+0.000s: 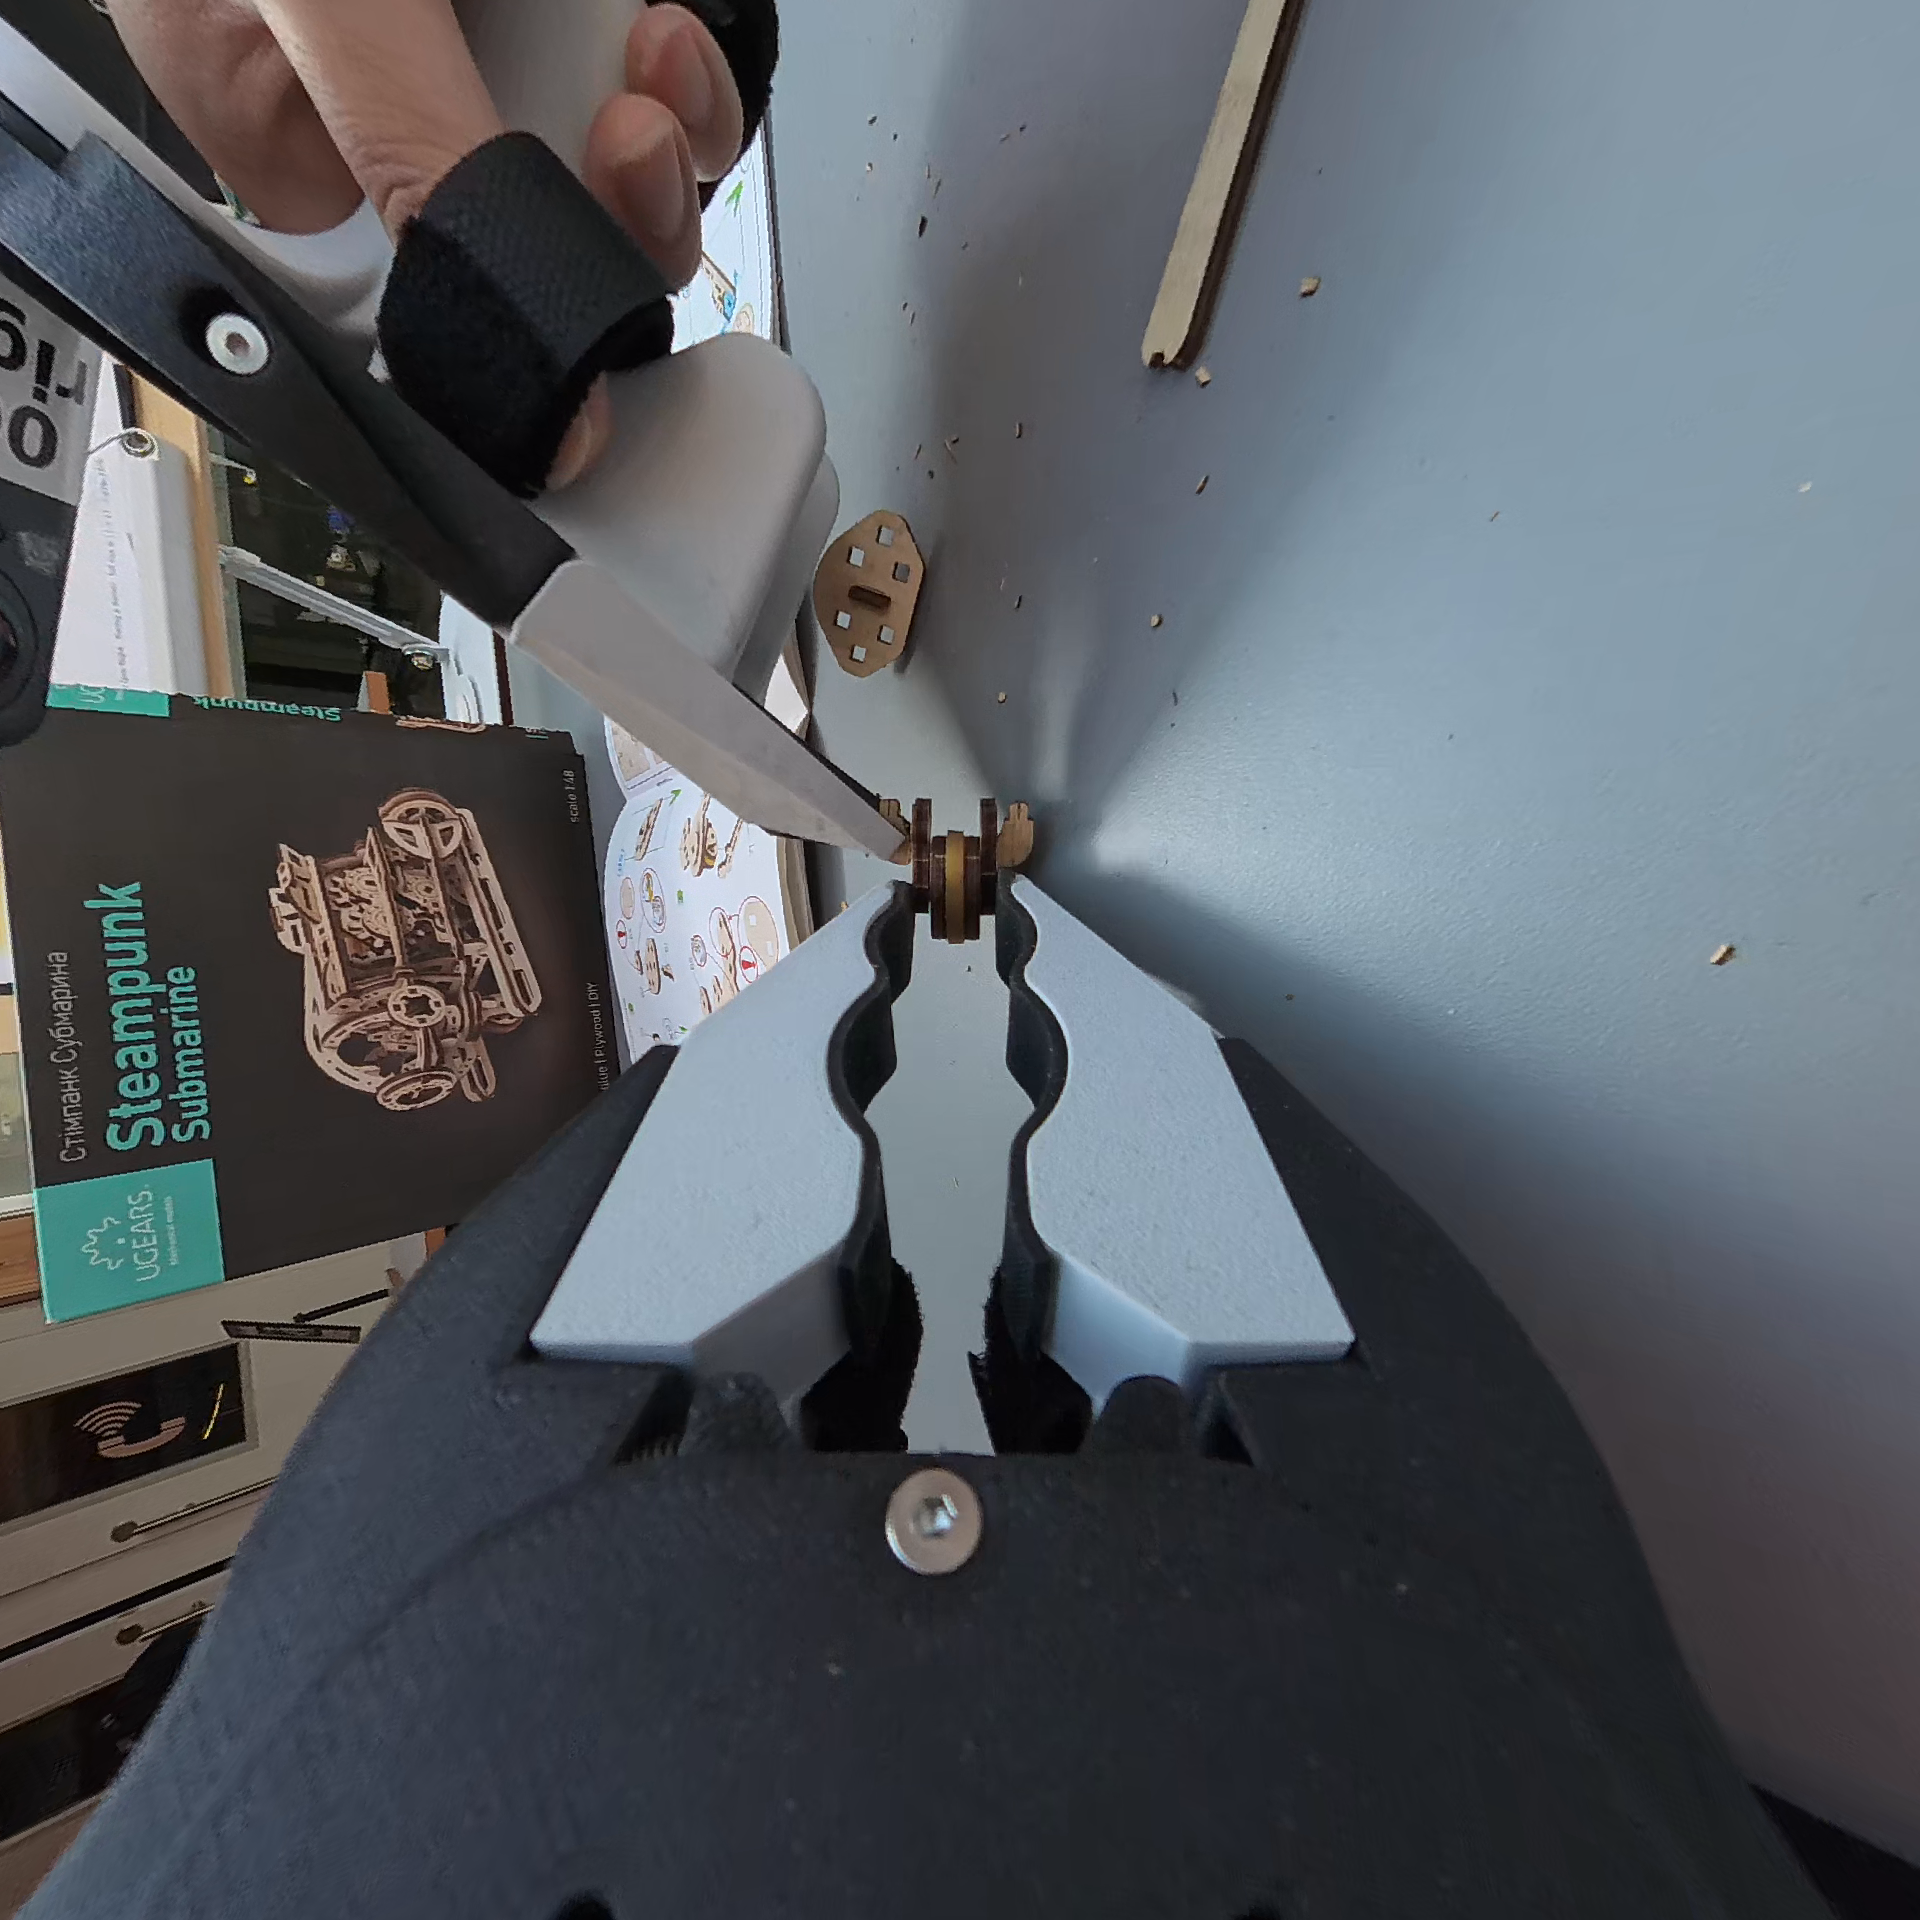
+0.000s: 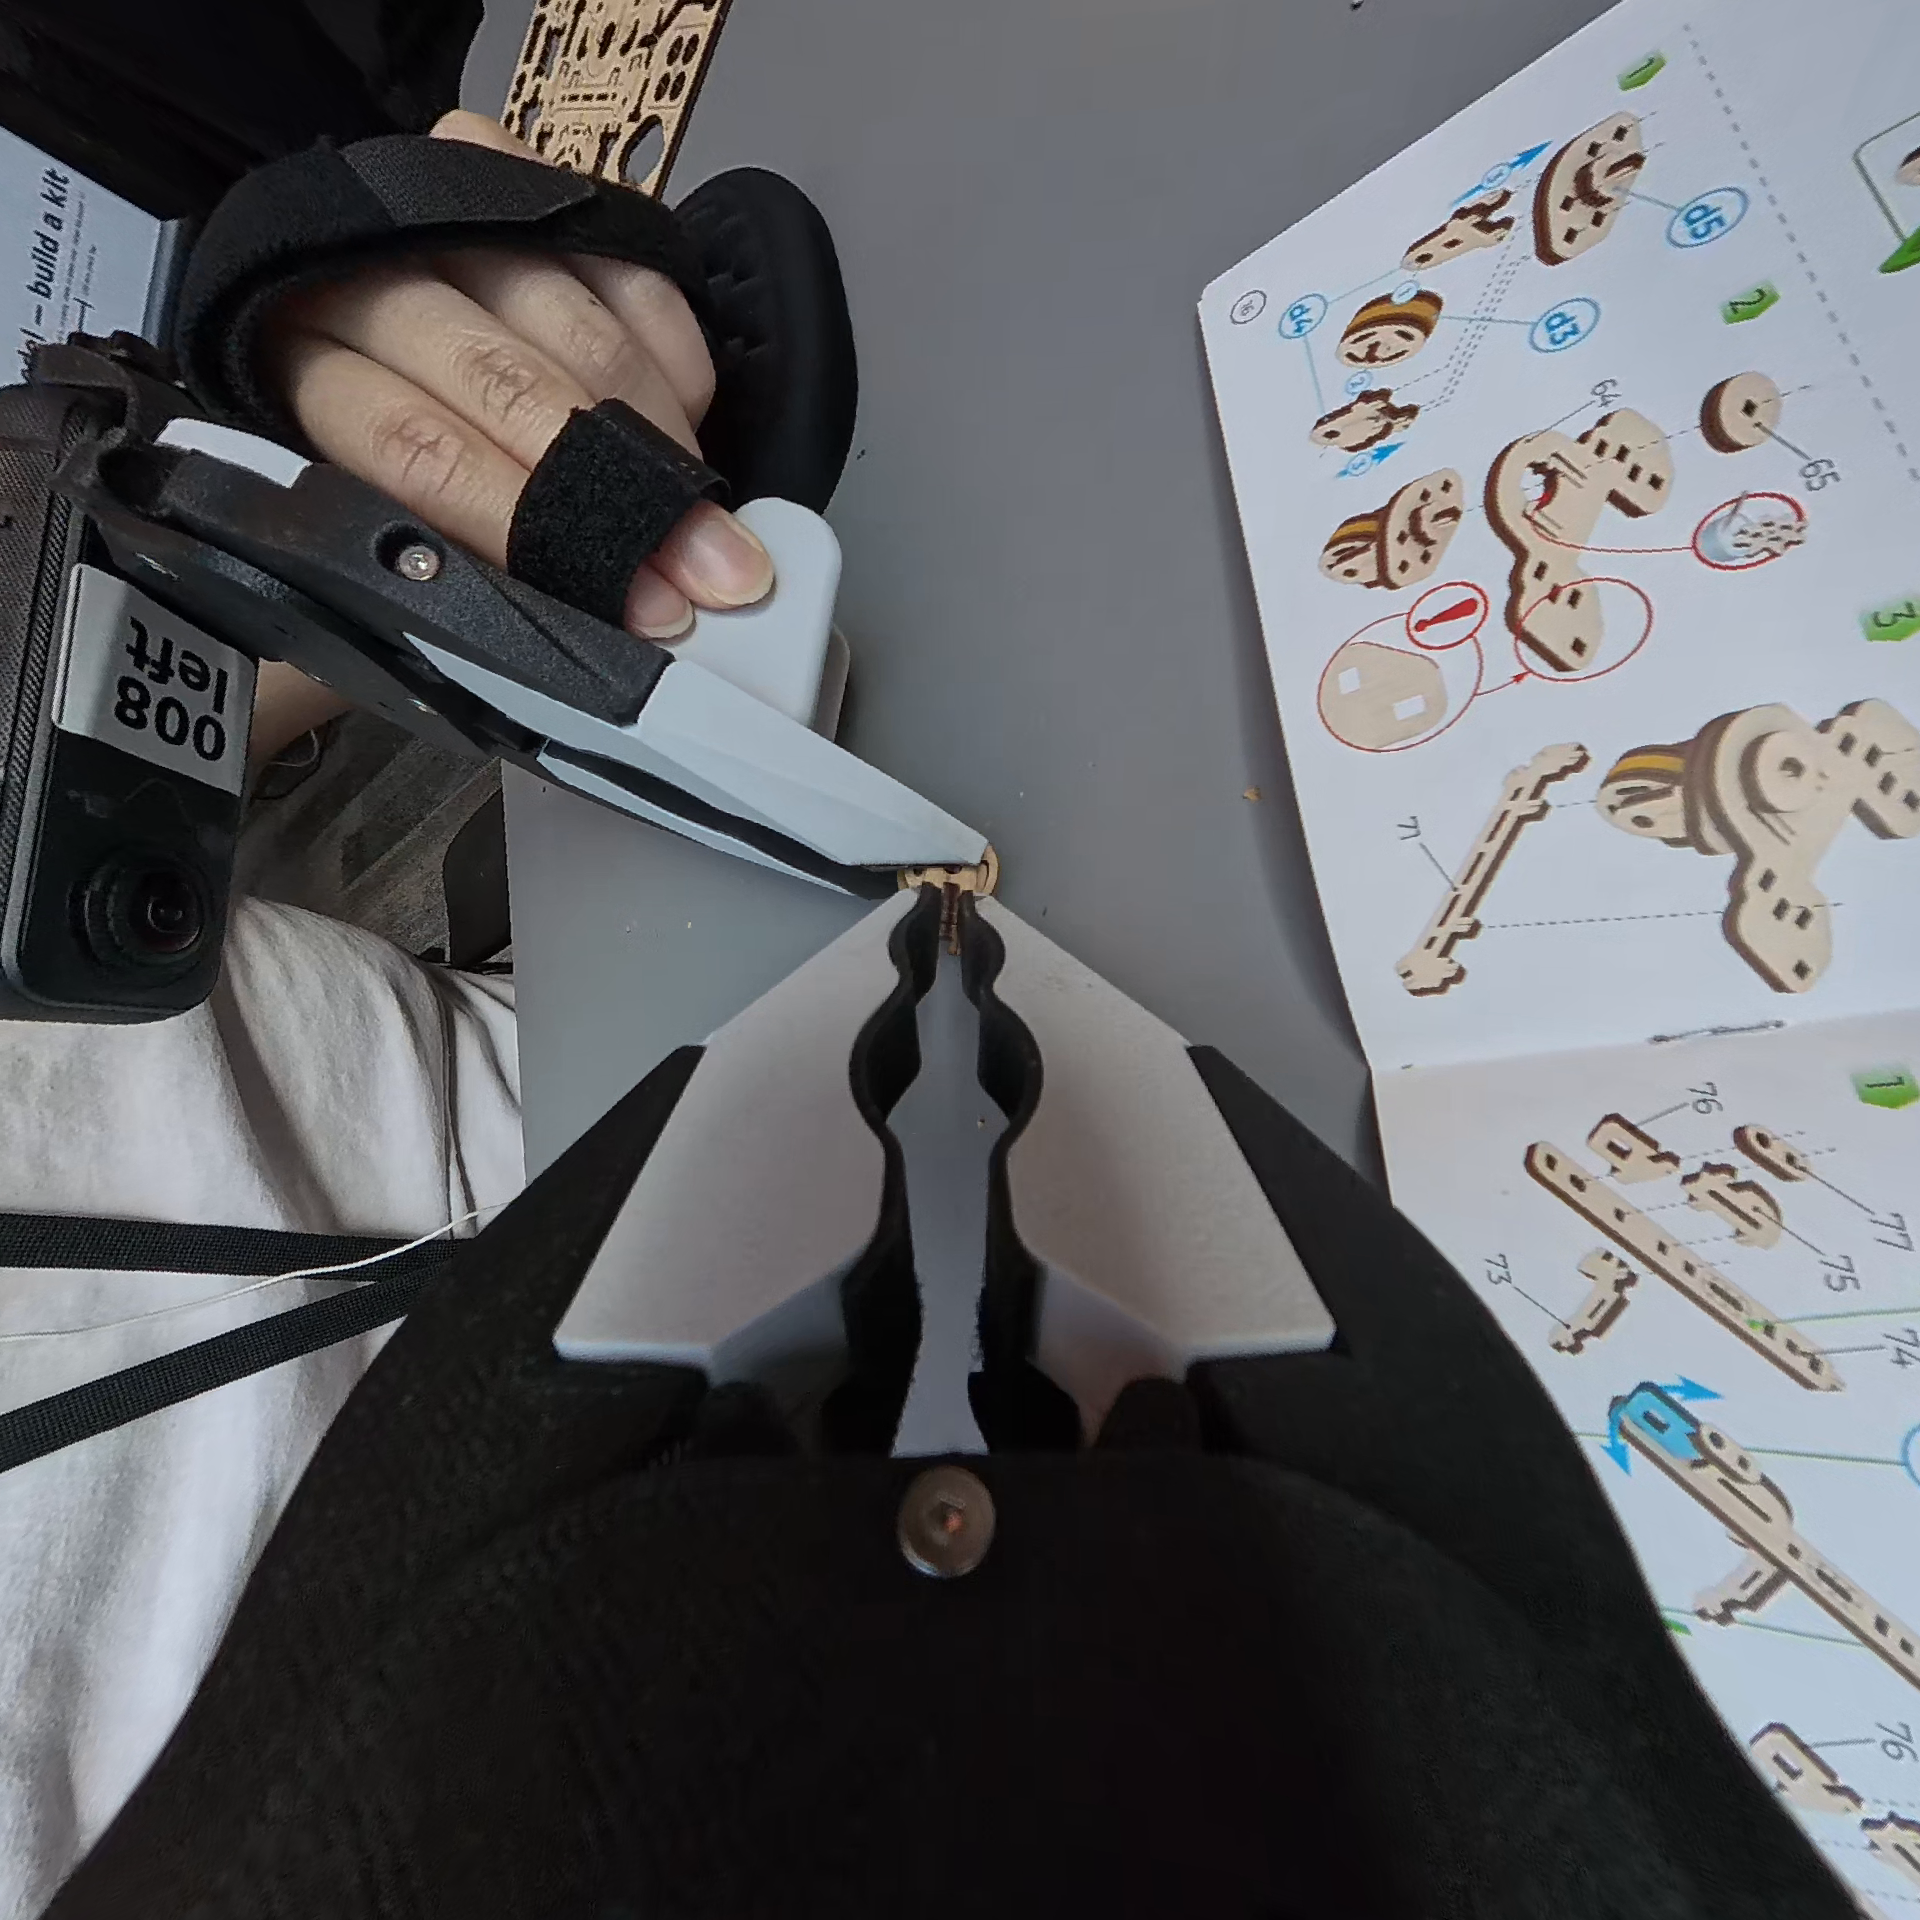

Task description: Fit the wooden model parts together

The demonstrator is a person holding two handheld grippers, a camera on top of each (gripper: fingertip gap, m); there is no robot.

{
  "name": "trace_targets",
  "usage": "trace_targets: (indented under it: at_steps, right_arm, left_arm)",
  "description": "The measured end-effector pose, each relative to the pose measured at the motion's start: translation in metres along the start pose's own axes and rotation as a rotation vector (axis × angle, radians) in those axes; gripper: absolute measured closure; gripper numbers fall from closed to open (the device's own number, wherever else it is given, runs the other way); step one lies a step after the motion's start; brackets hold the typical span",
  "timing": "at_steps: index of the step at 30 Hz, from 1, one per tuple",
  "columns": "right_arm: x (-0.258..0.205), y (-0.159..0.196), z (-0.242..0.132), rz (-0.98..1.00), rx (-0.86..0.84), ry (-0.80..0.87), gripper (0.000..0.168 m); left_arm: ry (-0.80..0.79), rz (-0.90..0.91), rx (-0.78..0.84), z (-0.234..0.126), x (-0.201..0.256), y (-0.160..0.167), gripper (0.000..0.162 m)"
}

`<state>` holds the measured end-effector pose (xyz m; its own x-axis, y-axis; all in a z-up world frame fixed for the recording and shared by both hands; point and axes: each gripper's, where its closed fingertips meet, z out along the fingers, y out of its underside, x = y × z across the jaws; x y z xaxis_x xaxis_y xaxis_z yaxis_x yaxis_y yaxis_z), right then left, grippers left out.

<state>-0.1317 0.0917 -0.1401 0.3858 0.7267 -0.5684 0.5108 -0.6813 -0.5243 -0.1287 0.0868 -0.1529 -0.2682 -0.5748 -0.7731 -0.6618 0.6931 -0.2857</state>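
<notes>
My left gripper [image 1: 954, 902] is shut on a small wooden assembly [image 1: 951, 868], a stack of dark and light discs on a thin cross piece with lobed ends, held above the grey table [image 1: 1455, 831]. My right gripper [image 2: 948, 920] is shut on one thin end of the same assembly [image 2: 948, 891]. In the left wrist view the right gripper [image 1: 891, 840] comes in from the upper left and meets the cross piece's left end. In the right wrist view the left gripper [image 2: 961, 860] comes in from the left and covers most of the assembly.
An oval wooden plate with square holes [image 1: 871, 592] and a long wooden strip [image 1: 1216, 197] lie on the table among wood crumbs. The kit box [image 1: 291, 987] stands at the left. An open instruction booklet [image 2: 1610, 727] lies to the right, and a cut parts sheet [image 2: 613, 73] behind. The grippers are tip to tip, or close to it.
</notes>
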Motion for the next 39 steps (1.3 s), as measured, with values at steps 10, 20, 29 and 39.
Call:
trace_targets:
  at_steps: [10, 20, 29, 39]
  right_arm:
    - [-0.0006, -0.0001, -0.0006, -0.001, 0.013, 0.002, 0.166]
    - [-0.0012, 0.0016, -0.0008, -0.105, -0.034, 0.105, 0.167]
    - [-0.0012, 0.0033, -0.0006, -0.168, -0.084, 0.196, 0.166]
    - [-0.0007, 0.004, -0.0005, -0.195, -0.129, 0.278, 0.166]
  left_arm:
    - [-0.009, 0.02, -0.006, -0.0004, 0.0001, 0.0003, 0.148]
    - [-0.002, 0.004, -0.01, 0.0004, -0.0003, 0.0007, 0.148]
    - [0.021, -0.035, -0.002, 0.0007, 0.0, 0.0003, 0.148]
    - [0.024, -0.034, -0.01, 0.0006, -0.0001, 0.0006, 0.148]
